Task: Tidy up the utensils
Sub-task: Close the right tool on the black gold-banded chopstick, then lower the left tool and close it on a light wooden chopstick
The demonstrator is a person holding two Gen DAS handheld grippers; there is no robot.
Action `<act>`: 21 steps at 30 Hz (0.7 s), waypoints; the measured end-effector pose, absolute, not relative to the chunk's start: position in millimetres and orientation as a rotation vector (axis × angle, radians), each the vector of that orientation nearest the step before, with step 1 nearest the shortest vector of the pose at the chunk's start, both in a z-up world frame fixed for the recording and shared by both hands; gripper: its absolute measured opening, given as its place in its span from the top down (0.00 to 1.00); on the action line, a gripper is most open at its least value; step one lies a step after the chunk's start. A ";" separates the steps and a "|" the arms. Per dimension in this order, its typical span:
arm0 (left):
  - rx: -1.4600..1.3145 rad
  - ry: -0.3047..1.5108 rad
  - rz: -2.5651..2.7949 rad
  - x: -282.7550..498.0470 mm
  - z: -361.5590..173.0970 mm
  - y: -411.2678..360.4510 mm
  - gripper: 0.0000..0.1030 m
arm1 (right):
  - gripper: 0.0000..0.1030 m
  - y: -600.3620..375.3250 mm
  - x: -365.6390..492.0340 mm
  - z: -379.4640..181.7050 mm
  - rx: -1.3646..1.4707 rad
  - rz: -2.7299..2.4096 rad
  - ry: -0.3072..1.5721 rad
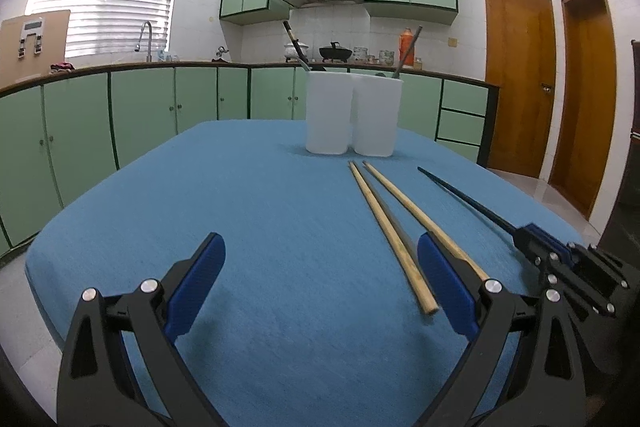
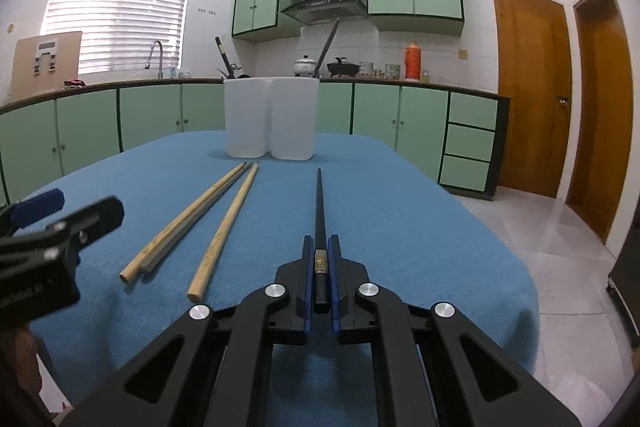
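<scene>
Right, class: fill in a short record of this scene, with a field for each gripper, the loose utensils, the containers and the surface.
left gripper: open, above the cloth, holding nothing
right gripper: shut on black chopstick
wooden chopsticks: lying on the cloth, tips toward the cups
white cups: two, side by side, a utensil handle sticking out of each
blue tablecloth: covers the table

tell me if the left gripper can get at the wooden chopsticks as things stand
Probably yes: the left gripper is open and empty, and the wooden chopsticks lie bare on the blue cloth beside its right finger, nothing covering them.
</scene>
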State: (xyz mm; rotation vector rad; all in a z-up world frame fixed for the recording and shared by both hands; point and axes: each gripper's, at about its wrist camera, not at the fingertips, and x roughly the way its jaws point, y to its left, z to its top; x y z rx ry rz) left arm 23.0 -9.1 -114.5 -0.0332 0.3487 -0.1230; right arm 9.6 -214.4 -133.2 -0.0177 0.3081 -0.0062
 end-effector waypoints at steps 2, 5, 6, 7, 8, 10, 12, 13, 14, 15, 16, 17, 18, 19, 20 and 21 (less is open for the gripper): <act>-0.021 0.354 -0.136 20.0 -116.9 -13.0 0.09 | 0.94 -214.3 8.5 -133.2 -0.016 -0.006 0.304; 0.017 0.361 -0.148 15.6 -120.3 -18.9 0.09 | 0.94 -214.1 7.3 -133.7 -0.015 -0.002 0.304; 0.026 0.365 -0.150 14.7 -121.4 -20.2 0.09 | 0.94 -214.4 6.6 -134.7 -0.015 -0.001 0.303; 0.029 0.369 -0.149 15.0 -121.7 -20.3 0.09 | 0.94 -214.7 6.2 -135.1 -0.015 0.000 0.303; 0.034 0.373 -0.146 14.8 -122.4 -20.7 0.09 | 0.94 -214.7 6.2 -135.5 -0.014 0.001 0.304; 0.037 0.381 -0.140 14.8 -123.5 -20.2 0.09 | 0.94 -215.1 5.9 -135.9 -0.013 0.001 0.306; 0.032 0.391 -0.140 14.8 -124.2 -18.9 0.09 | 0.94 -215.1 5.7 -135.4 -0.013 0.001 0.306; 0.031 0.397 -0.141 14.5 -124.7 -18.5 0.09 | 0.94 -215.2 5.8 -135.5 -0.013 0.001 0.307; 0.034 0.400 -0.143 14.0 -125.3 -18.3 0.09 | 0.94 -215.2 6.0 -135.5 -0.013 0.001 0.308; 0.037 0.402 -0.146 13.9 -125.1 -18.0 0.09 | 0.94 -215.2 6.2 -135.5 -0.013 0.001 0.309; 0.042 0.403 -0.149 13.5 -125.7 -19.0 0.09 | 0.94 -215.4 6.2 -135.2 -0.014 0.001 0.310; 0.045 0.404 -0.150 13.0 -126.1 -19.4 0.09 | 0.94 -215.3 6.4 -135.1 -0.014 0.001 0.310; 0.048 0.405 -0.152 12.4 -126.7 -19.8 0.09 | 0.94 -215.2 6.4 -135.0 -0.015 0.001 0.310; 0.052 0.409 -0.151 12.9 -127.4 -20.5 0.09 | 0.94 -215.4 6.3 -135.0 -0.016 0.000 0.310; 0.053 0.411 -0.151 13.3 -126.9 -21.3 0.09 | 0.94 -216.3 6.4 -135.0 -0.016 0.001 0.310; 0.053 0.413 -0.149 13.9 -126.8 -21.6 0.09 | 0.94 -216.4 6.3 -135.0 -0.015 0.001 0.310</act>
